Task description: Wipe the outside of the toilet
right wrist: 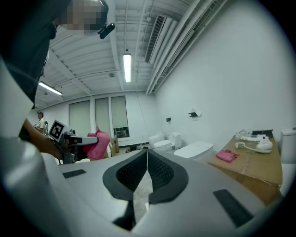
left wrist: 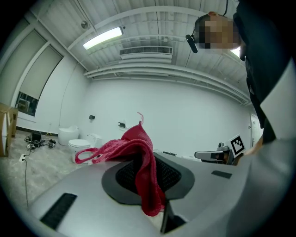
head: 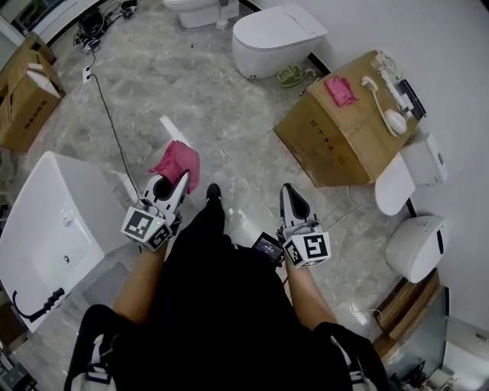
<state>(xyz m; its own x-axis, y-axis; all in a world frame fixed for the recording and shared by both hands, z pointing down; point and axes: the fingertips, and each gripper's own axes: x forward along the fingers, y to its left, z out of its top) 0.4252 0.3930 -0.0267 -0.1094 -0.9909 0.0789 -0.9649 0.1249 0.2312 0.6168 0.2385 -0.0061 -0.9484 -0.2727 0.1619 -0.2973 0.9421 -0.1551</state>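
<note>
A grey marbled floor runs under a showroom-like room of white sanitary ware, with pale walls and strip lights overhead. The left tongs are clamped on a red cloth: a fold is pinched between the dark ribbed pads while the rest bunches over the tips and hangs loose, so a wiping face is likely free to meet a surface. The right tongs are drawn together to a thin slit with nothing in them, probably spare for now. Both are held low and forward in front of the person's body, side by side but apart, touching nothing, which reads as carrying the cloth toward the job, not wiping. Further out, the nearest toilet stands on the floor ahead by the wall with its lid down, well apart from the cloth; a second one sits beyond it, and I cannot tell which is meant. Beside the near toilet a cardboard box carries another pink cloth and a white hand sprayer. A white wash basin lies at the person's left, and wall-side fixtures line the right.
</note>
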